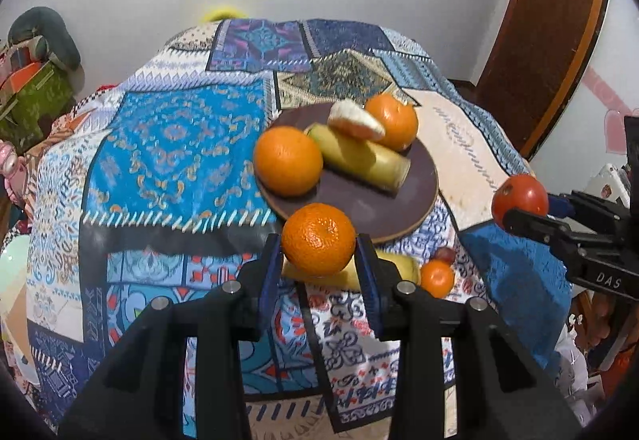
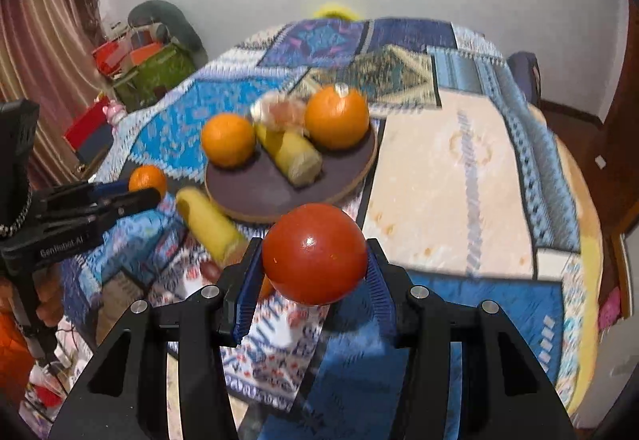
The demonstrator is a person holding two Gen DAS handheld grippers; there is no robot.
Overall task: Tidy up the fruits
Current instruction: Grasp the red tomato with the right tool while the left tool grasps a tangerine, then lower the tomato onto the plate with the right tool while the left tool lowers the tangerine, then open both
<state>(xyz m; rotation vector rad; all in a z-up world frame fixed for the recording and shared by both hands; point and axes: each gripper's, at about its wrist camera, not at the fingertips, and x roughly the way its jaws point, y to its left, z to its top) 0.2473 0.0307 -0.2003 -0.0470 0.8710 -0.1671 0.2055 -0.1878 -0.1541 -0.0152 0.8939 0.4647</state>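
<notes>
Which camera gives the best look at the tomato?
The right wrist view: the tomato sits large and central in the right tool. The left wrist view shows it small at the right edge, partly hidden by that tool.

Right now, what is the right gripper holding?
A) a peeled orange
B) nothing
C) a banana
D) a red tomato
D: in the right wrist view, the right gripper has its blue pads pressed on both sides of a round red tomato, held up above the tablecloth.
</notes>
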